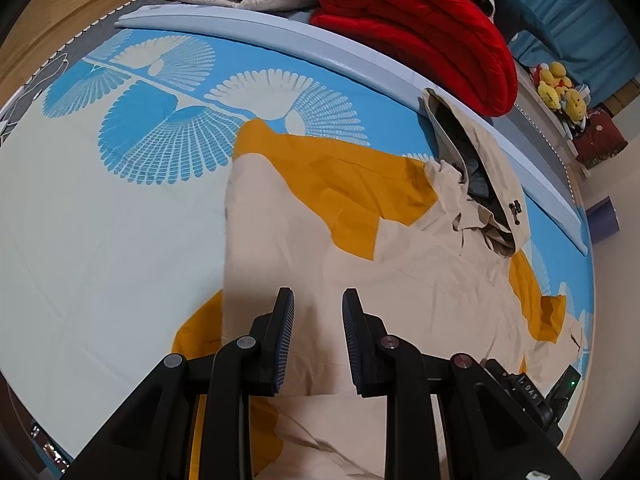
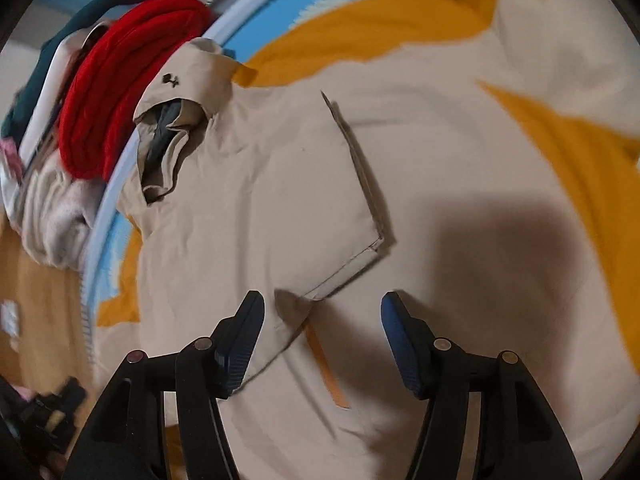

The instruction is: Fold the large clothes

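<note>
Left wrist view: left hand-held gripper (image 1: 318, 300) jaws apart over beige-and-orange jacket (image 1: 400, 264) spread on bed (image 1: 80, 220); right hand-held gripper (image 2: 322, 304) wide open above it, holding nothing

Bed cover (image 1: 80, 200): pale, with blue fan pattern.
Headboard rail (image 1: 280, 36): grey, at 12 o'clock.
Red quilt (image 1: 420, 28): folded, at 1 o'clock.
Floor (image 1: 48, 24): wooden.

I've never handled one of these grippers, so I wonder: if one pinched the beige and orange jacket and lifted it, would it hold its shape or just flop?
The jacket would probably flop: it lies flat, creased and wrinkled. It looks thin, so likely light. Its hood bunches loosely and would probably dangle.
</note>
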The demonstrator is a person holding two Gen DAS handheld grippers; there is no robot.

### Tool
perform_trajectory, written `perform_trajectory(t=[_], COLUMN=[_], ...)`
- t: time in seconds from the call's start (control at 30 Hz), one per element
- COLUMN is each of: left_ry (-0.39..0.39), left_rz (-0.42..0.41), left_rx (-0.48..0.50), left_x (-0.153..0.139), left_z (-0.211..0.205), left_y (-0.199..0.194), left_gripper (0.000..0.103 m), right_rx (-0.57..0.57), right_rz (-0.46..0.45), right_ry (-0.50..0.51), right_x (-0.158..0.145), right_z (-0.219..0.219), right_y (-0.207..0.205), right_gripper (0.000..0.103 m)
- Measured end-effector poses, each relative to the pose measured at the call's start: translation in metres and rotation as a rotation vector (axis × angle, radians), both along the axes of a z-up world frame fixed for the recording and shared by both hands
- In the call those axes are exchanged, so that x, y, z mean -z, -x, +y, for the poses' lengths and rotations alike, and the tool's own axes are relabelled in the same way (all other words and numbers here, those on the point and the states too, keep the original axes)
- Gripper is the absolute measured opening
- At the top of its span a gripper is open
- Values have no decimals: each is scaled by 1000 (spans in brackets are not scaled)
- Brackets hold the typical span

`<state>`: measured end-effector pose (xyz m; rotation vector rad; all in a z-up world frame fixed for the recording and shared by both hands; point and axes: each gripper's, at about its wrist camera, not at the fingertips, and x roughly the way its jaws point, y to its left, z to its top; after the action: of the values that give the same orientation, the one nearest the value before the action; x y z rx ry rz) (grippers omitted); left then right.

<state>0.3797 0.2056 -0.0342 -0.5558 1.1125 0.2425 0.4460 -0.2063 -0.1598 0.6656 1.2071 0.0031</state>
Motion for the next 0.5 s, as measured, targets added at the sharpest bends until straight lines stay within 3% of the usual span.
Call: perform_trajectory(t=[0.17, 0.27, 0.3, 0.4, 0.5], left_ry=[3, 1, 0, -2, -4], left_rz=[2, 5, 5, 4, 3], left_rx=[-32, -36, -38, -44, -59], left_x=[1, 2, 2, 3, 4], left_z=[12, 13, 13, 14, 17], left_y=[2, 2, 2, 2, 1], left_gripper=[22, 22, 22, 22, 22], right_rx=[48, 43, 45, 55, 106], right_rz=[-4, -12, -18, -49, -147], right_ry=[-83, -87, -104, -142, -58], right_x=[6, 7, 8, 5, -32], right_z=[-14, -15, -17, -24, -33], right_y=[-6, -14, -16, -19, -10], right_gripper=[59, 30, 24, 11, 8])
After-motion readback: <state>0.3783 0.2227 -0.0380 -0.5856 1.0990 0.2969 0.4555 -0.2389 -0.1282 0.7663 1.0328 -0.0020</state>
